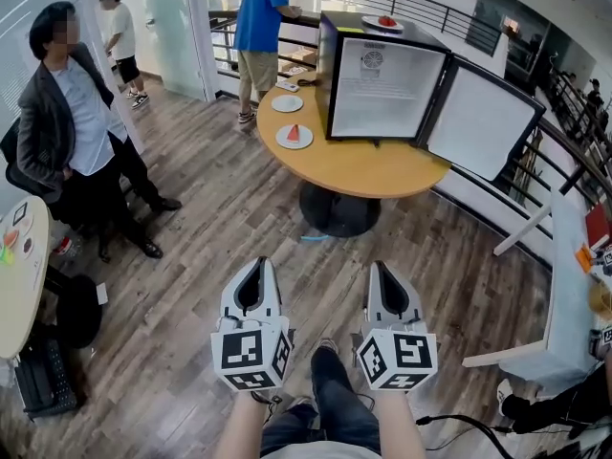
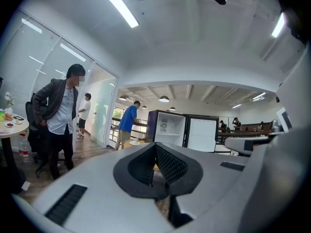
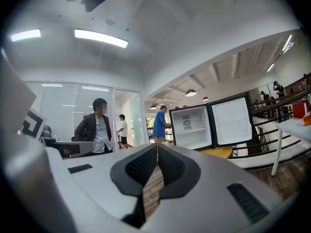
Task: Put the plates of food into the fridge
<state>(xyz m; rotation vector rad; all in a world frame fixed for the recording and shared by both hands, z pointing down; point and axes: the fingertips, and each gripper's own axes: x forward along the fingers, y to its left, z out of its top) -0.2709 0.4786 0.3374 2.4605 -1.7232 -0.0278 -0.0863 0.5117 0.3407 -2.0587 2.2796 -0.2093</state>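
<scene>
- Step (judged): approach to table (image 1: pixel 363 175); no plate picked yet.
- Left gripper (image 1: pixel 259 266): jaws closed, empty. Right gripper (image 1: pixel 384 268): same. Both over floor, well apart from table.
- Fridge (image 1: pixel 382 89) on table rear; door (image 1: pixel 478 122) swung open to right, interior bare.
- Slice plate (image 1: pixel 294 136) at table left edge; second plate (image 1: pixel 286 103) behind it; third plate (image 1: pixel 382 23) on fridge top.
- Next (judged): close on left edge, open jaws, clamp slice plate rim, keep level, slide onto shelf.
</scene>
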